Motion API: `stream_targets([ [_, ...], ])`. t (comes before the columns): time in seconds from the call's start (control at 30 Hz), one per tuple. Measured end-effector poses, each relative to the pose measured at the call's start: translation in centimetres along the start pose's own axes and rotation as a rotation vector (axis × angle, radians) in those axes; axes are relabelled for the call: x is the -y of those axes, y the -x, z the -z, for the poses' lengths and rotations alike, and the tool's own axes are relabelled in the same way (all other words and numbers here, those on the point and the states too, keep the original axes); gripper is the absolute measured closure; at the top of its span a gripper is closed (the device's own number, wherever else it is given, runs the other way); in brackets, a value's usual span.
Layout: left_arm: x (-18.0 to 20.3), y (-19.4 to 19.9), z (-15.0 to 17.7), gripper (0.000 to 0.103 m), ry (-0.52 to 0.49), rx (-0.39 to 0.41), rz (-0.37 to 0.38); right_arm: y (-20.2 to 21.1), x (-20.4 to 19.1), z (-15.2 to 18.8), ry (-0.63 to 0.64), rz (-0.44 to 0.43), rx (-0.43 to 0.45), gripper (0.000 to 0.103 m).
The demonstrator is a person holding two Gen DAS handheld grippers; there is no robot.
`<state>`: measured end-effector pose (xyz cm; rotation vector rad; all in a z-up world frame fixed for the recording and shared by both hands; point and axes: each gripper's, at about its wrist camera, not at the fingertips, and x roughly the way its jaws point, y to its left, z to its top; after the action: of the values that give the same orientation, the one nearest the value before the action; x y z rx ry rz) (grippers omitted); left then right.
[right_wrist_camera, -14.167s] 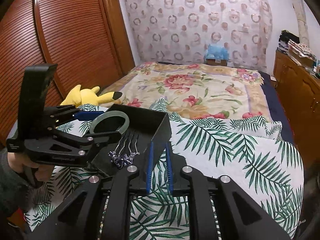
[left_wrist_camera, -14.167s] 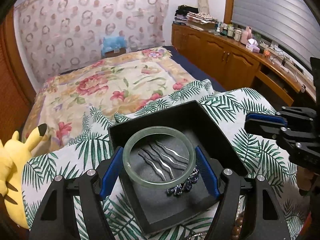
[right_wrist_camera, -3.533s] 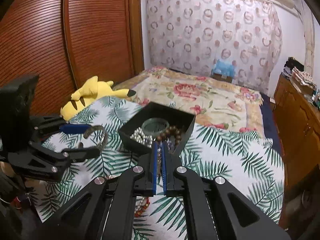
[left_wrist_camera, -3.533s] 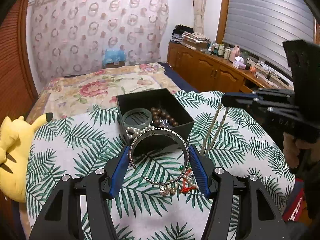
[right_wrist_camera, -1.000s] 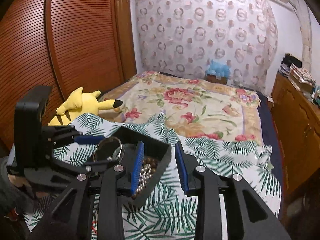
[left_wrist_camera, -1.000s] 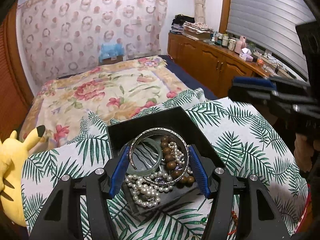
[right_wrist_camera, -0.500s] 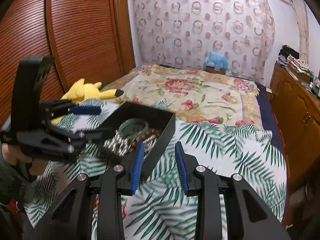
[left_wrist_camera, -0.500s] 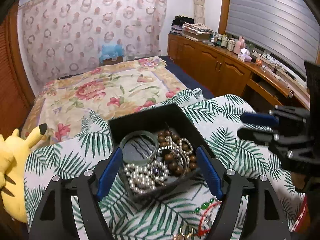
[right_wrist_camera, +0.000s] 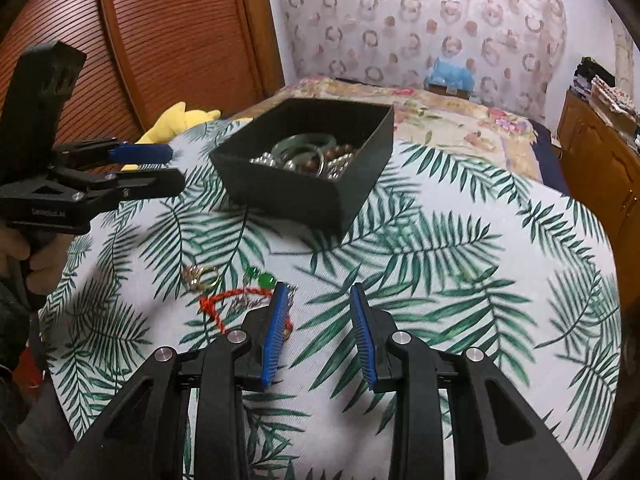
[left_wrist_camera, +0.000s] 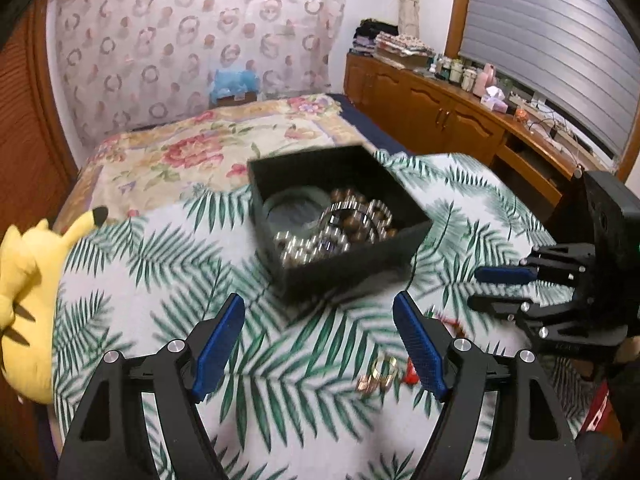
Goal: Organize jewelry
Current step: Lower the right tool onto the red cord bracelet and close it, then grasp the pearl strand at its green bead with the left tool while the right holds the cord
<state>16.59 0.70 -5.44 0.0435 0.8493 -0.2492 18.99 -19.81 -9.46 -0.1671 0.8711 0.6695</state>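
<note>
A black box (left_wrist_camera: 340,268) stands on the palm-leaf cloth and holds a green jade bangle (left_wrist_camera: 288,208), pearls (left_wrist_camera: 304,248), brown beads (left_wrist_camera: 352,200) and a silver bangle (left_wrist_camera: 354,216). My left gripper (left_wrist_camera: 318,304) is open and empty, on the near side of the box. A gold piece (left_wrist_camera: 380,372) lies on the cloth by its right finger. In the right wrist view, my right gripper (right_wrist_camera: 319,292) is open with nothing between its pads, low over the cloth. A red cord (right_wrist_camera: 224,300) with green beads (right_wrist_camera: 264,280) lies just left of it, beside the gold piece (right_wrist_camera: 200,274).
A yellow plush toy (left_wrist_camera: 24,300) sits at the cloth's left edge. Beyond the box (right_wrist_camera: 296,196) lies a floral bedspread (left_wrist_camera: 192,148). Wooden cabinets (left_wrist_camera: 440,116) run along the right wall and a slatted wooden door (right_wrist_camera: 160,40) along the left. A hand (right_wrist_camera: 16,240) holds the left gripper (right_wrist_camera: 168,168).
The left gripper released the silver bangle into the box, opened wider and drew back toward me. The right gripper dropped lower over the cloth, near the loose jewelry.
</note>
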Motion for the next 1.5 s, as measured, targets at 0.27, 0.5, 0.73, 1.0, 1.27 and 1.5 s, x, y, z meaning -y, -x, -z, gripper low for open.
stream_targets([
  [0.27, -0.5, -0.2, 3.4, 0.030, 0.009, -0.069, 0.015, -1.1, -1.2, 1.3, 0.007, -0.016, -0.041, 0.069],
  [0.5, 0.9, -1.1, 4.2, 0.030, -0.017, -0.101, 0.040, -1.7, -2.2, 1.4, 0.055, 0.018, -0.064, 0.071],
  [0.73, 2.2, -1.8, 4.1, 0.030, -0.053, -0.108, 0.053, -1.5, -1.7, 1.7, 0.066, 0.034, -0.077, 0.093],
  [1.0, 3.3, -2.4, 3.4, 0.038, -0.084, -0.105, 0.071, -0.2, -0.7, 2.3, 0.055, 0.008, -0.094, 0.095],
  [1.27, 4.9, -4.1, 1.0, 0.060, -0.103, -0.107, 0.145, -0.3, 0.1, 2.6, 0.029, 0.027, -0.092, 0.095],
  [1.5, 6.6, -5.8, 0.7, 0.076, -0.133, -0.139, 0.183, -0.2, 0.2, 2.8, 0.023, 0.022, -0.079, 0.095],
])
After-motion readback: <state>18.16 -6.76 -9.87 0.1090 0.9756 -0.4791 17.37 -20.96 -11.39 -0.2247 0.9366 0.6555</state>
